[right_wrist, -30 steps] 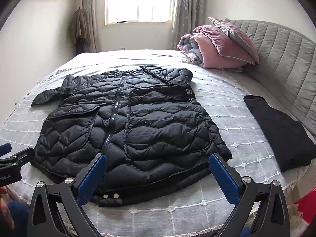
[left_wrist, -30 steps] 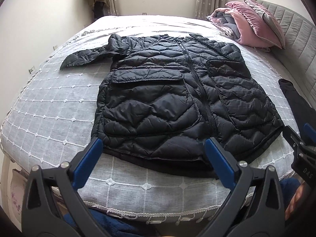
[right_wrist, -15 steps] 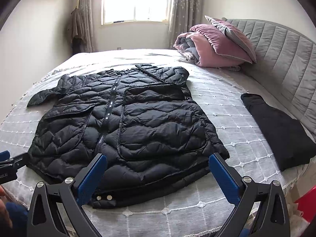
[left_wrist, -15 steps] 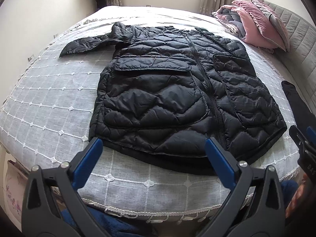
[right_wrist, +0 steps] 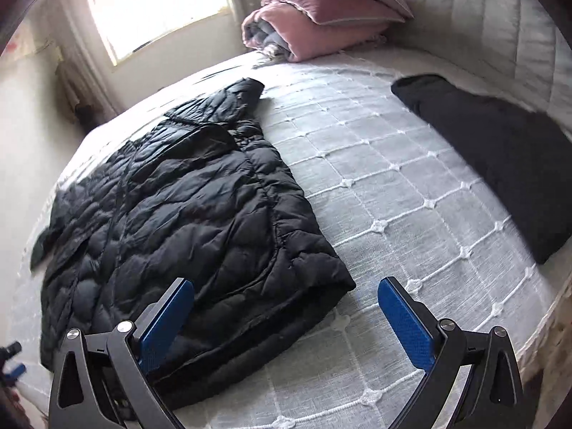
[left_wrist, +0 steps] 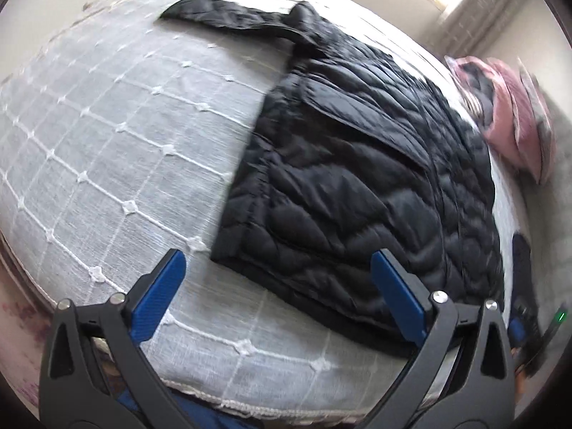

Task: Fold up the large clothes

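Pre-grab stage: left gripper [left_wrist: 277, 289] and right gripper [right_wrist: 286, 316], wide open and empty, flank the puffer jacket [right_wrist: 186, 214] hem; next, pinch the 6 o'clock corners.

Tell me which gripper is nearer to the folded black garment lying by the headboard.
Right. The right gripper hangs open over the puffer jacket's hem corner, with the folded black garment ahead to its right. The left gripper is at the jacket's opposite hem corner.

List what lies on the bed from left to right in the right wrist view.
black quilted jacket → bare stretch of the white bedspread → dark folded garment. The pink pillows sit farther back, above the gap, so they are left out.
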`<state>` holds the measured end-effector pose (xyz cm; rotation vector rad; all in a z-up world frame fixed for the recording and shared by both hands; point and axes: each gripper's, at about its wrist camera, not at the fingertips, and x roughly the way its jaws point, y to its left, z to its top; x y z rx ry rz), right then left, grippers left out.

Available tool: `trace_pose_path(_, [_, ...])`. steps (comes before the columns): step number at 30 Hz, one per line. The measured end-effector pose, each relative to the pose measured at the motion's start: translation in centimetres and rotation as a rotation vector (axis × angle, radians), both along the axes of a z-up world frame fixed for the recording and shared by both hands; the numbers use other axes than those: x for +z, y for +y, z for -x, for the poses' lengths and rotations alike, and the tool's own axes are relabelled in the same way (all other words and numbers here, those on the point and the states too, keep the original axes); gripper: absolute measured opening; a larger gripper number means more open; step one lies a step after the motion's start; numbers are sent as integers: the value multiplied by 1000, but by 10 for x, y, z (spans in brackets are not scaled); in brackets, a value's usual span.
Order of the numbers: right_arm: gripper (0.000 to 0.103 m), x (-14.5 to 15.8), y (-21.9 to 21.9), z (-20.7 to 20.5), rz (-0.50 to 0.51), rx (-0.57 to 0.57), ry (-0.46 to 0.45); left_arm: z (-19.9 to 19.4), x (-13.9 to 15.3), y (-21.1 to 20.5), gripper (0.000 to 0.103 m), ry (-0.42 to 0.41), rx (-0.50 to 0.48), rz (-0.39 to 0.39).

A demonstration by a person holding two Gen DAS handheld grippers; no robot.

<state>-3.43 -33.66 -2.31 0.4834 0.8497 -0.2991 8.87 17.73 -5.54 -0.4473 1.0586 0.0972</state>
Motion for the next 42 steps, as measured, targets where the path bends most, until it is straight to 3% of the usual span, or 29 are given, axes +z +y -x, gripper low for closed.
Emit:
trace_pose_path(4, [103,-37,-22,-9,-217,-37,60,-19,-30,5,97,101,-13,57])
trace_pose_path(7, [103,-42,-32,-9,-239,-69,49,-29,-45,0,96,126,8,44])
trace_pose_path(8, [103,-42,-34,-11,-237,-72,45,-32,-52,-5,93,148,0,45])
trace_pose_path(9, [103,-43,-34,-13,-249,-58,40,-34,-58,-12,84,164,-18,51])
trace_pose_path(10, [101,-45,-34,-15,-266,-41,33,-35,-60,-17,82,164,-31,34])
trace_pose_path(11, [94,-47,-34,-18,-303,-6,19,-35,-59,-24,81,144,-42,-10])
trace_pose_path(12, [88,-49,-34,-21,-320,11,16,-37,-58,-28,70,123,-57,-31])
trace_pose_path(13, [69,-50,-33,-23,-318,16,23,-38,-58,-30,53,108,-77,-27])
trace_pose_path(14, [29,-52,-33,-25,-306,21,38,-38,-57,-30,42,98,-85,4])
trace_pose_path(15, [9,-54,-32,-26,-311,27,42,-38,-57,-26,19,82,-87,64])
trace_pose_path(17, [7,-48,-29,-21,-314,43,2,-37,-55,-15,14,65,-60,125])
trace_pose_path(23, [5,-21,-14,9,-272,76,-40,-18,-32,4,10,12,-16,117])
trace_pose_path(27, [5,-3,-5,39,-252,128,-50,5,-8,10,10,-22,-63,89])
trace_pose_path(30, [5,2,-5,52,-234,144,-39,18,-8,10,10,-6,-107,62])
trace_pose_path(32, [5,-1,-3,55,-201,167,-15,16,-13,11,11,16,-120,62])
trace_pose_path(36, [8,-4,-5,56,-148,173,39,6,-25,22,16,74,-114,153])
trace_pose_path(38, [17,3,-4,48,-78,183,62,1,-25,26,22,93,-101,140])
trace_pose_path(42, [21,29,-18,55,35,103,14,9,-13,36,25,51,-72,125])
